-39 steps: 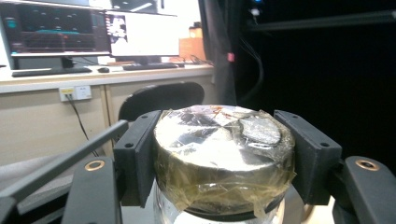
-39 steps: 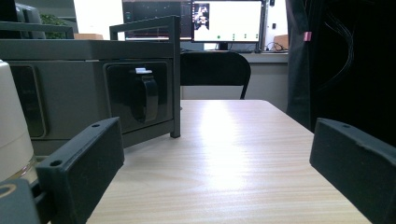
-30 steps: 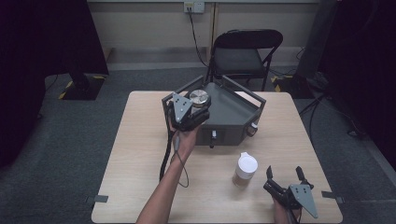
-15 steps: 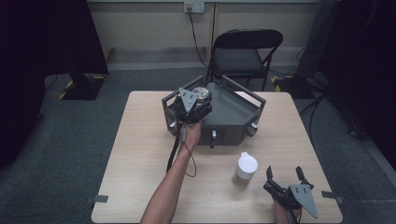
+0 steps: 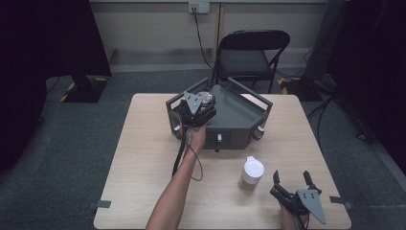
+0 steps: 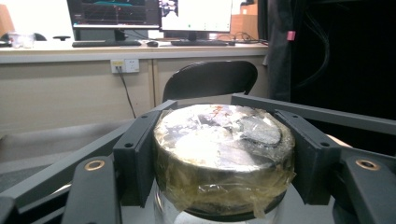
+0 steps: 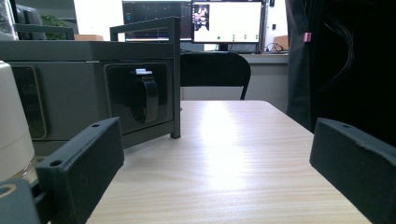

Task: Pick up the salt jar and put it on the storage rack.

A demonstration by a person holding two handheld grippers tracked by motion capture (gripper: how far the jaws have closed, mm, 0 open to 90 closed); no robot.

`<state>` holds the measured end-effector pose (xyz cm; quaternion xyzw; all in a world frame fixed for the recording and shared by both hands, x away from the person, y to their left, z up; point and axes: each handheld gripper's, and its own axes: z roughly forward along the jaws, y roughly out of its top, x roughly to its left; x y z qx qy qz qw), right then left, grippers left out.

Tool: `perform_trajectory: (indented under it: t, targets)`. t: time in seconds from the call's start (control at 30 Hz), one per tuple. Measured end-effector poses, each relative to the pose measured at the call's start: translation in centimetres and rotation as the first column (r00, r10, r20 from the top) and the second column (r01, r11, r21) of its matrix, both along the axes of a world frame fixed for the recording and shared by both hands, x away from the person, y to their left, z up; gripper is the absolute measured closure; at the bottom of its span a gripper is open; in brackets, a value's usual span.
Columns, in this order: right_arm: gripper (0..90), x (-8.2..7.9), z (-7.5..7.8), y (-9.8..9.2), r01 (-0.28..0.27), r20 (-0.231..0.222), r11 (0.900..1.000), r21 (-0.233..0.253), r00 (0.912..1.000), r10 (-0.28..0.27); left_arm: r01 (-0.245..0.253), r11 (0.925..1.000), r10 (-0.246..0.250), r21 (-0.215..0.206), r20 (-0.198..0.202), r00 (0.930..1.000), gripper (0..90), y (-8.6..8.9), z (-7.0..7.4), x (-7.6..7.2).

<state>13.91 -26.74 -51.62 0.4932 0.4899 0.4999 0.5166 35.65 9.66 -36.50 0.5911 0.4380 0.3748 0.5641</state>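
Left gripper (image 5: 201,106) clamped on the foil-wrapped jar lid (image 6: 223,156), over the left corner of the grey frame box (image 5: 239,117). White-lidded jar (image 5: 251,174) stood on the tabletop (image 5: 143,158) just before the box. Right gripper (image 5: 290,181) rested right of that jar, spread wide, holding nothing.

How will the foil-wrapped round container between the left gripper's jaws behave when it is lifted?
The foil-wrapped container looks rigid, so it probably will not crush. Its crinkled wrap may slip against the jaws. The left gripper grips its curved sides, so it might twist.
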Motion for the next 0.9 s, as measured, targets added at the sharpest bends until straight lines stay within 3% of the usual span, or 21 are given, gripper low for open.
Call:
perform_trajectory:
  t: [0.9]
  targets:
    - [1.3, 0.02, 0.05, -0.01, -0.001, -0.003, 1.0, 0.0, 1.0, 0.001, 0.007, 0.9999, -0.007, -0.009, 0.01, 0.9999, 34.3, 0.19, -0.46, -0.01]
